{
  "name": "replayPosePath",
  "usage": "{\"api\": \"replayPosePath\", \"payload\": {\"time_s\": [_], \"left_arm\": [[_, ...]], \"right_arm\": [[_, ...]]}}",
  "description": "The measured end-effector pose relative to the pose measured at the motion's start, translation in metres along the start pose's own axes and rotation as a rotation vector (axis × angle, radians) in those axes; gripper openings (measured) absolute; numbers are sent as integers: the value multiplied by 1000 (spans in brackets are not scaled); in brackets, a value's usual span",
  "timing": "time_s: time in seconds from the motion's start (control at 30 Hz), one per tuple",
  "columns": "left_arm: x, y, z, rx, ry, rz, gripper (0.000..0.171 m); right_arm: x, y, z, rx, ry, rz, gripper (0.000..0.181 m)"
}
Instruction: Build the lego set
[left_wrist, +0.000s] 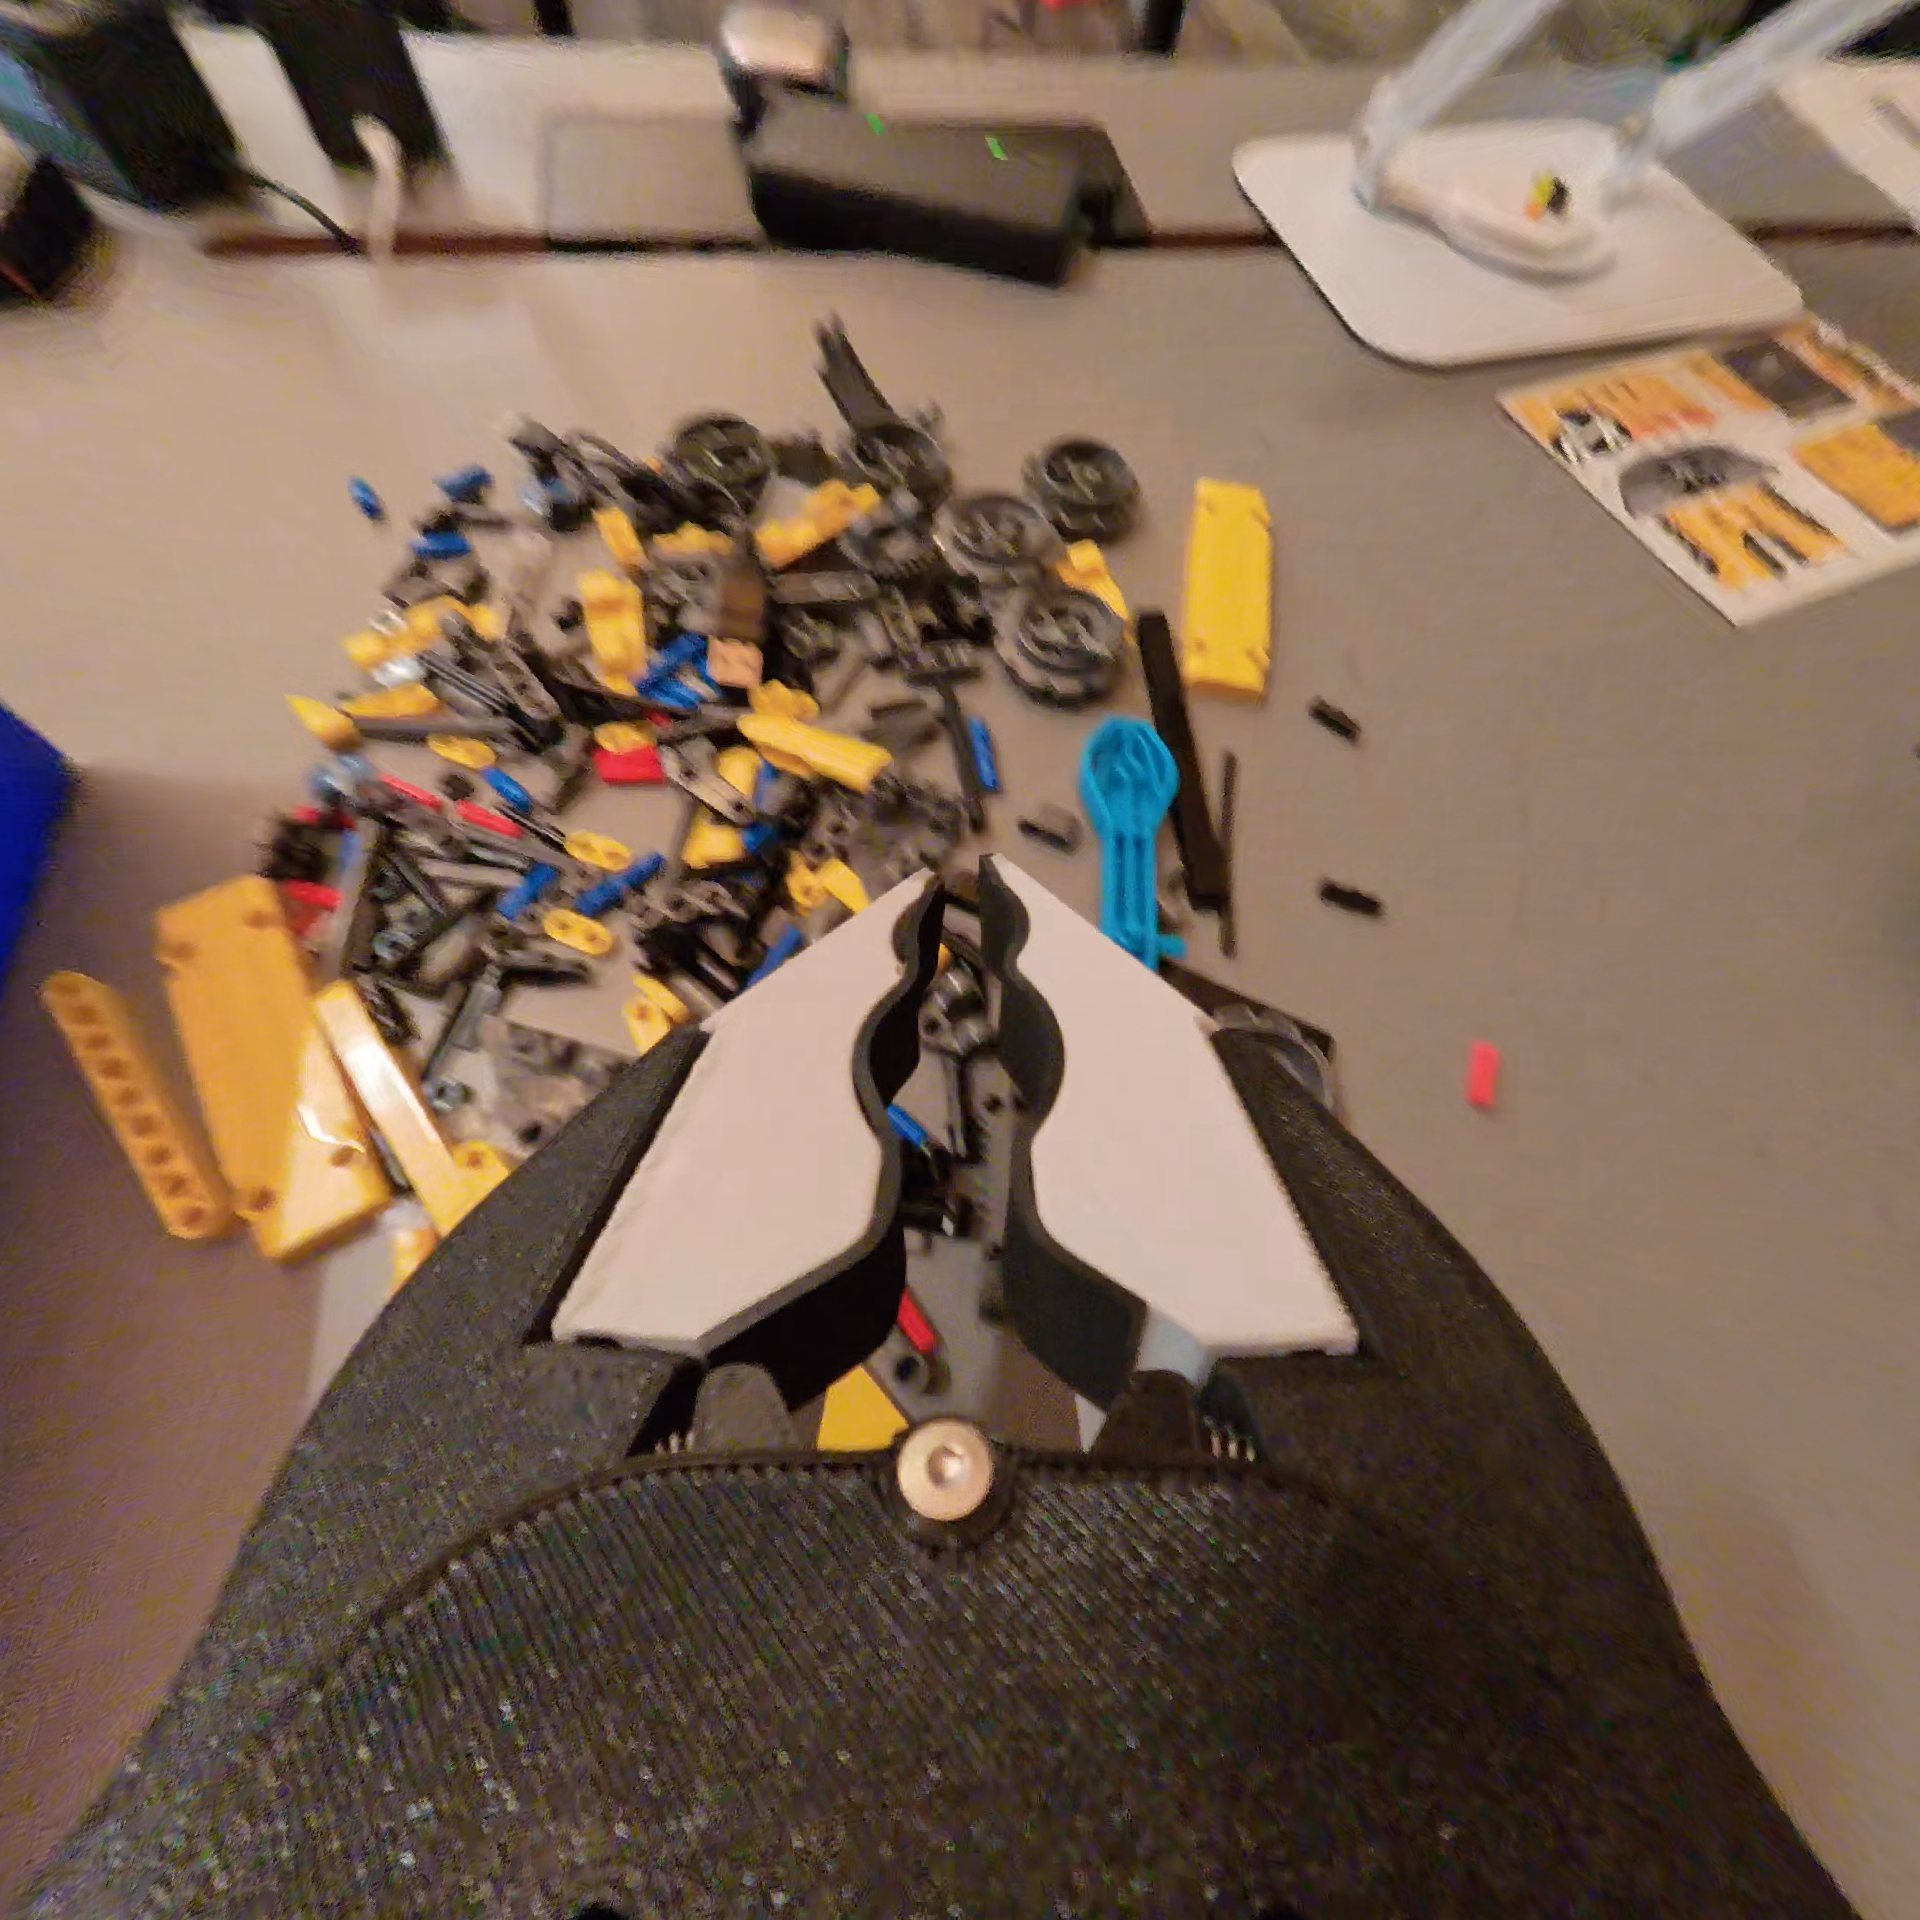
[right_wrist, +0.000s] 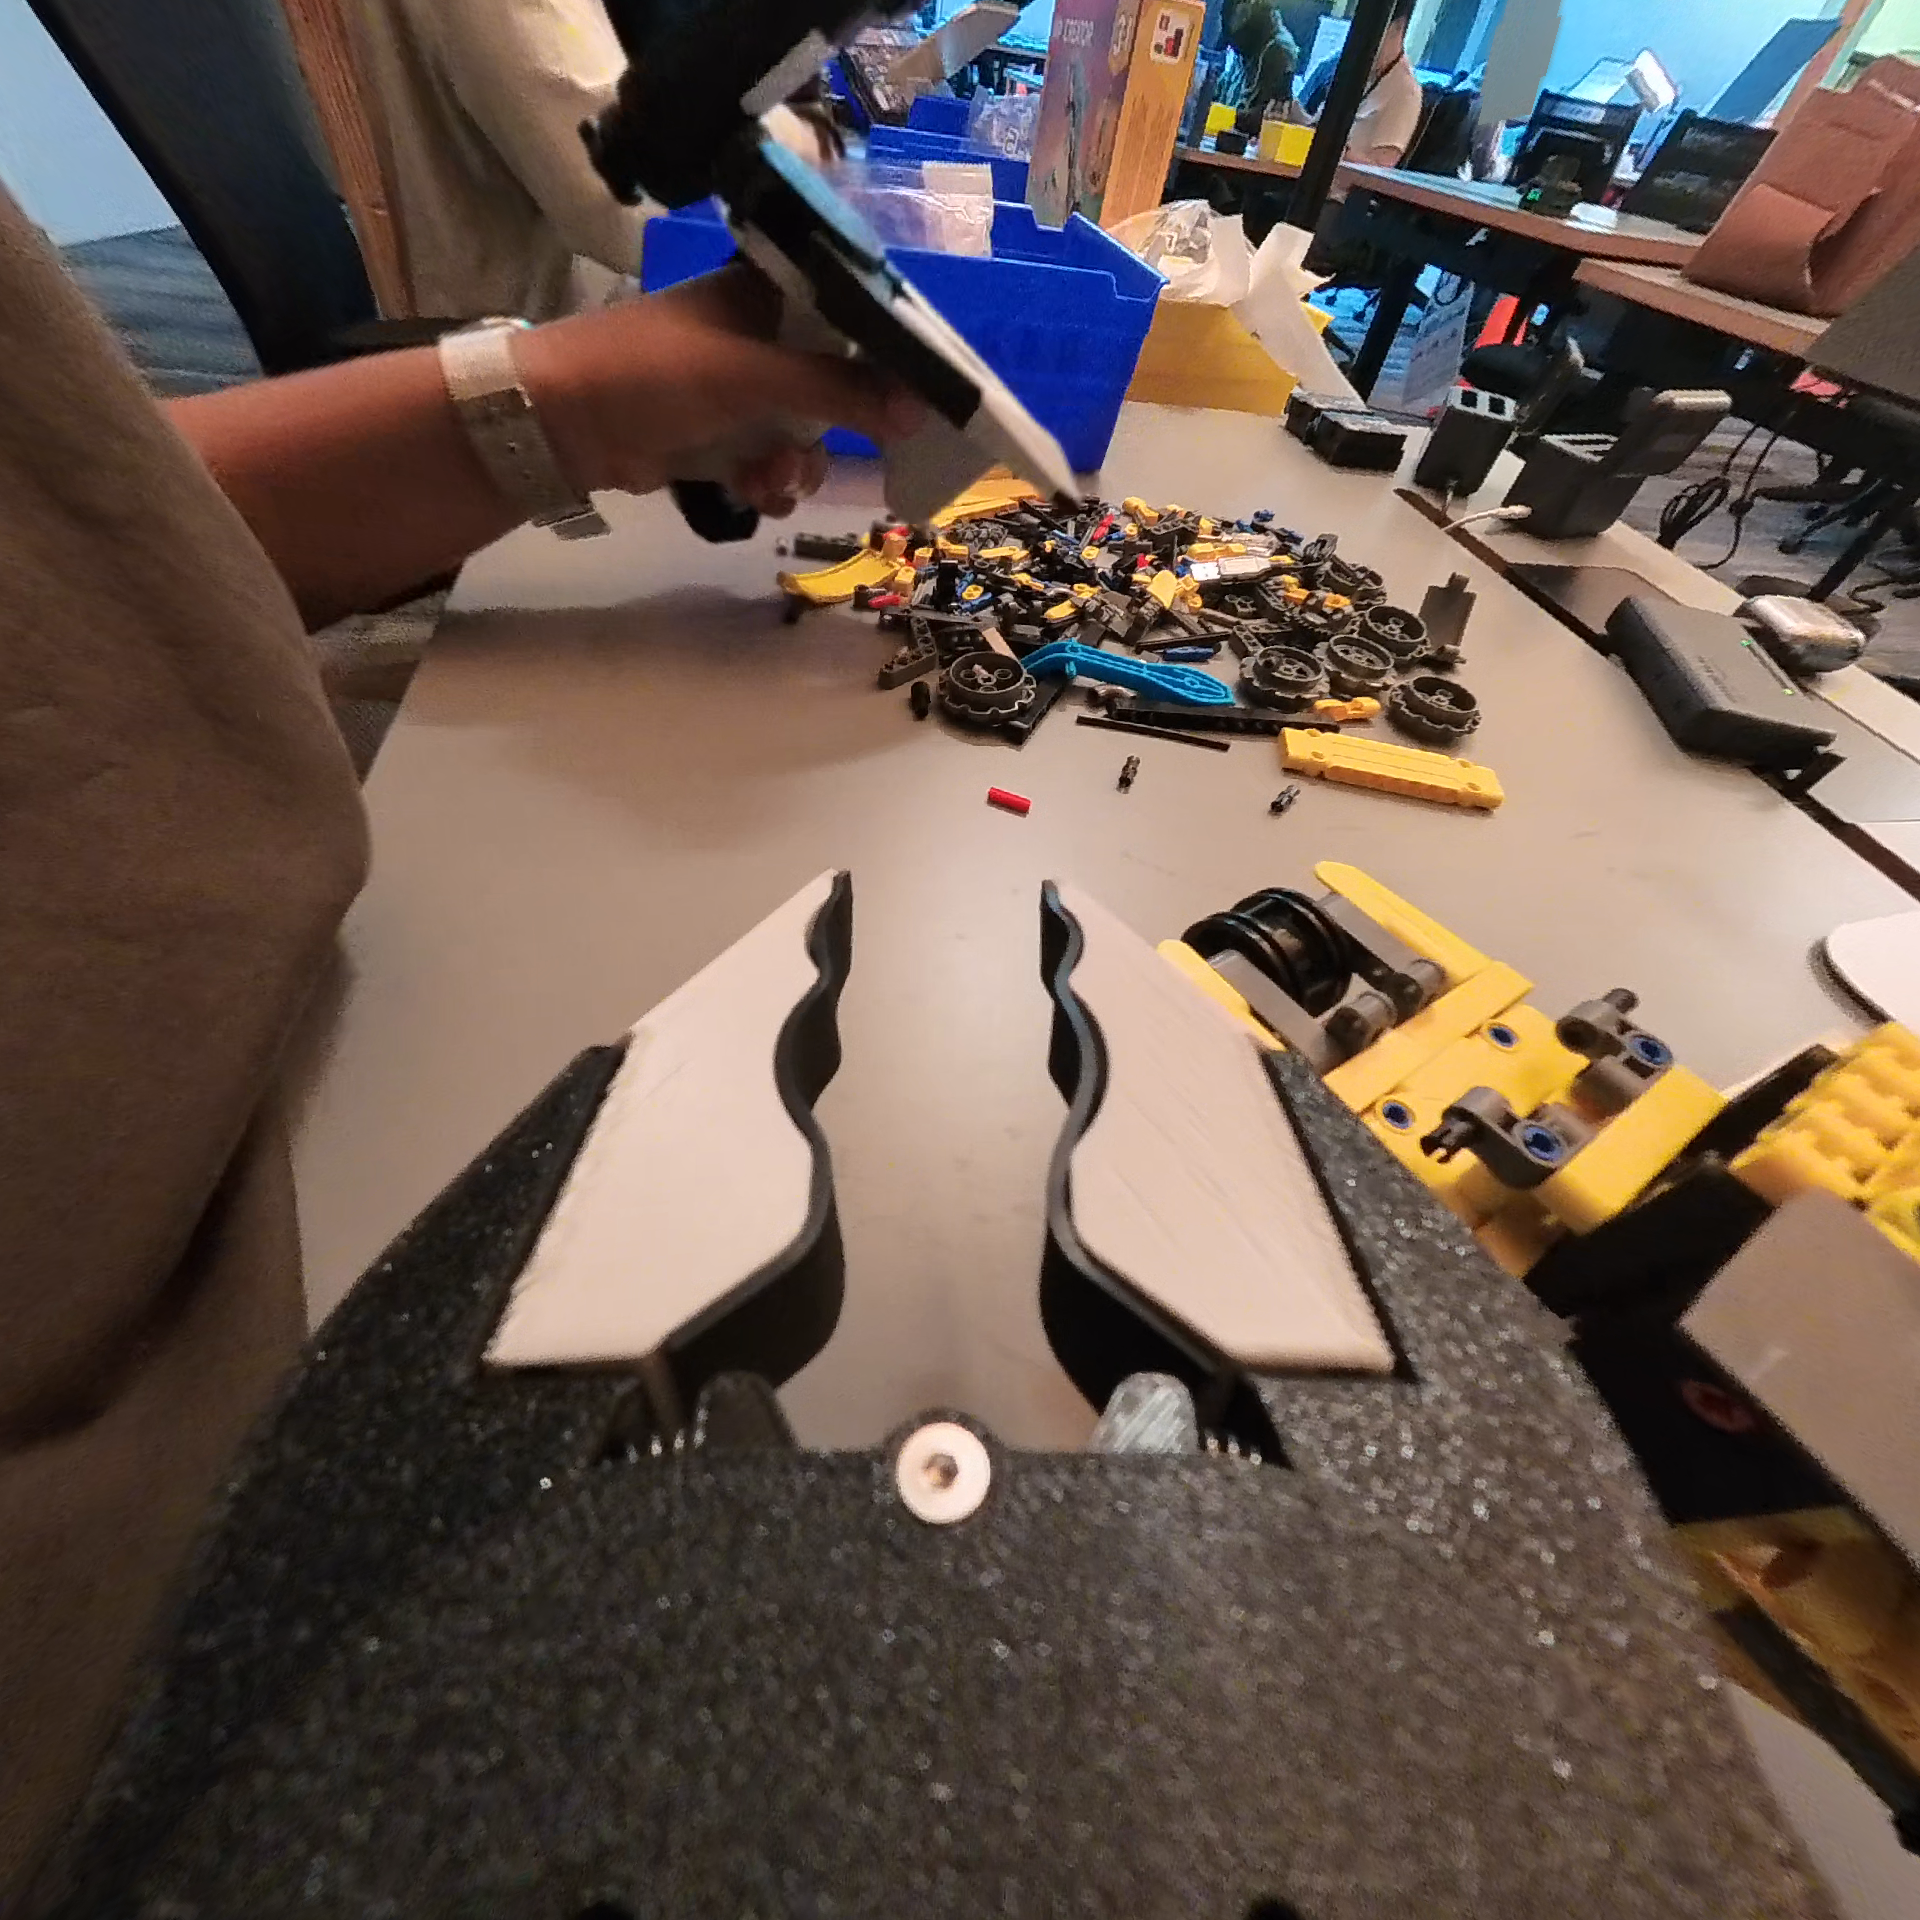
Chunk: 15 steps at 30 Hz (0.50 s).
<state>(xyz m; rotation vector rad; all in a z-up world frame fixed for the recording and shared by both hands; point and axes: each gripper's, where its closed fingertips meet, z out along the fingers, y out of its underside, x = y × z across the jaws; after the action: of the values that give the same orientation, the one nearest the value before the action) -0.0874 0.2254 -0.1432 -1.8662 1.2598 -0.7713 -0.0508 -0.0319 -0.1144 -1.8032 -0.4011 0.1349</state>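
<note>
your left gripper (left_wrist: 961, 883) hung low over the near edge of the heap of building pieces (left_wrist: 717, 717) on the grey table (left_wrist: 1558, 1039), its fingers (left_wrist: 810, 1081) drawn nearly together with only a narrow slit at the tips; small black pieces showed in the gap, but whether they were pinched or merely lying beneath you could not tell from the blurred view. left of the heap lay a long yellow beam (left_wrist: 135, 1107) and a yellow panel (left_wrist: 260, 1060). at the heap's right edge lay a light blue tool (left_wrist: 1127, 831), beyond it a yellow plate (left_wrist: 1228, 587) and a small red pin (left_wrist: 1484, 1073). well right of the heap, your right gripper (right_wrist: 945, 883) hovered over bare table with its fingers (right_wrist: 686, 1153) spread wide and nothing between them. just right of it stood a partly built yellow model (right_wrist: 1475, 1070).
</note>
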Motion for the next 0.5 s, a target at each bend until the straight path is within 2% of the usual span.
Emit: {"api": "replayPosePath", "payload": {"time_s": [0.1, 0.33, 0.5], "left_arm": [[19, 21, 0, -108, 40, 42, 0], [16, 44, 14, -259, 16, 64, 0], [8, 45, 13, -261, -62, 121, 0]], "right_arm": [[0, 0, 0, 1, -2, 5, 36], [0, -1, 0, 2, 1, 5, 35], [0, -1, 0, -1, 3, -1, 35]]}}
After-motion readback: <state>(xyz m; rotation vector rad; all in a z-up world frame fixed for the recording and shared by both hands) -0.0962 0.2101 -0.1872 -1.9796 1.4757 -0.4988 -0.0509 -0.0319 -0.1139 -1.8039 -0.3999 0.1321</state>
